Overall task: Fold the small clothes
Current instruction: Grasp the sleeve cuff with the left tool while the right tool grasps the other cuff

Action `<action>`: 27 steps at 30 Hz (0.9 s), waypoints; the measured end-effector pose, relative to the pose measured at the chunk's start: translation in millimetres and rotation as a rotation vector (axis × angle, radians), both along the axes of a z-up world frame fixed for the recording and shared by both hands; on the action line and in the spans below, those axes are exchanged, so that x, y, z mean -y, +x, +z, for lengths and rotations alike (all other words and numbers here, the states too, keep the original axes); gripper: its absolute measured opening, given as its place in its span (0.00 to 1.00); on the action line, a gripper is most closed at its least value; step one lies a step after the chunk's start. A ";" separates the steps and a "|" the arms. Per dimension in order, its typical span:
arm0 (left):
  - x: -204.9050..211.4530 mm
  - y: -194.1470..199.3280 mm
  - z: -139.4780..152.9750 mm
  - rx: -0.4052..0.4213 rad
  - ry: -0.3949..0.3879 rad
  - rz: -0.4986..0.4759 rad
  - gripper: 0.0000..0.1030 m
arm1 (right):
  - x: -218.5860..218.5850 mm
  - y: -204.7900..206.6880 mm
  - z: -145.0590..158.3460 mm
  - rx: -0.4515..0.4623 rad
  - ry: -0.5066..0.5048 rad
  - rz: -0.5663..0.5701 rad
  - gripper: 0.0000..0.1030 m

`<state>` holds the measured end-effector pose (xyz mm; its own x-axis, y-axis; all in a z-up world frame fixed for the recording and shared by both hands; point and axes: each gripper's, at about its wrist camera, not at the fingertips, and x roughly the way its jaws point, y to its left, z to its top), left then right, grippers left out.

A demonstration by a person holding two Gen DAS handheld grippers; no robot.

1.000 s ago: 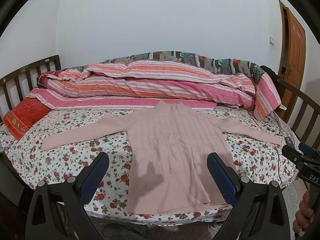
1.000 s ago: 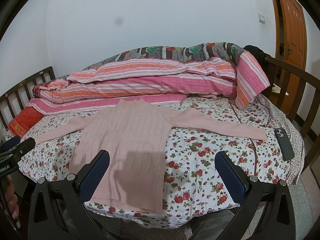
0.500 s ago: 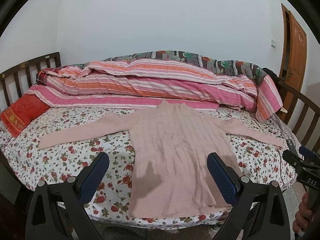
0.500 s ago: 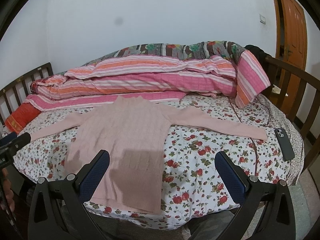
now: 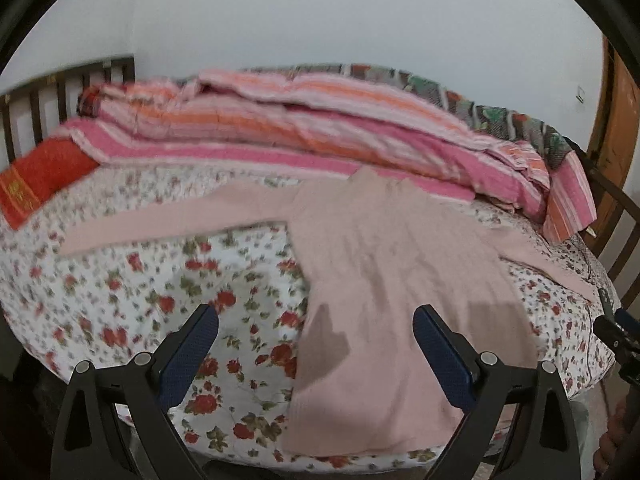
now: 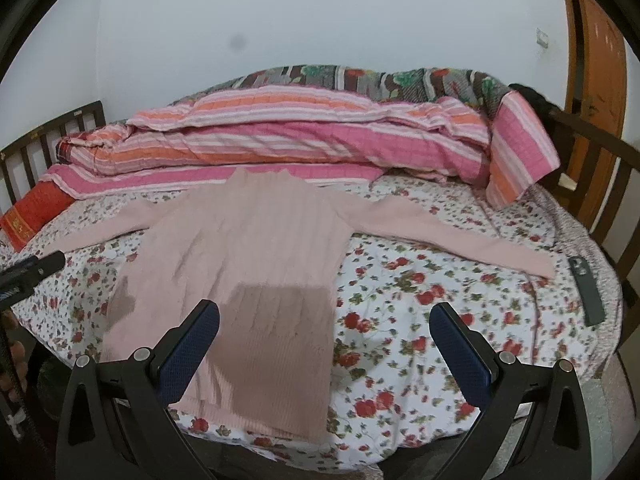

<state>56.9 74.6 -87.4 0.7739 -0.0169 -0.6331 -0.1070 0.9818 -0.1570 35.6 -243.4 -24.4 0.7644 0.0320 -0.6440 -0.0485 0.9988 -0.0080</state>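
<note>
A pale pink ribbed sweater (image 5: 384, 264) lies flat on the floral bedsheet (image 5: 160, 292), both sleeves spread out, hem toward me. It also shows in the right wrist view (image 6: 248, 264). My left gripper (image 5: 316, 348) is open and empty, above the sweater's lower left edge near the hem. My right gripper (image 6: 324, 344) is open and empty, above the sweater's lower right edge. Neither touches the cloth. The left sleeve (image 5: 168, 224) runs left; the right sleeve (image 6: 452, 240) runs right.
A folded pink striped quilt (image 6: 304, 140) lies along the back of the bed. A red pillow (image 5: 36, 180) is at the left. A dark phone (image 6: 586, 296) lies near the bed's right edge. Wooden rails (image 6: 600, 184) flank the bed; a door (image 6: 596, 60) stands at the right.
Both grippers have moved forward toward the bed, so the sweater looks closer. The left view has swung to the left and is blurred. Both jaws stay open.
</note>
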 end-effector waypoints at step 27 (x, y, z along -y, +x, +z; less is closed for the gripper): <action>-311.2 76.6 -98.9 0.045 -0.451 0.526 0.78 | 8.9 171.3 -72.8 0.002 -0.036 -0.055 1.00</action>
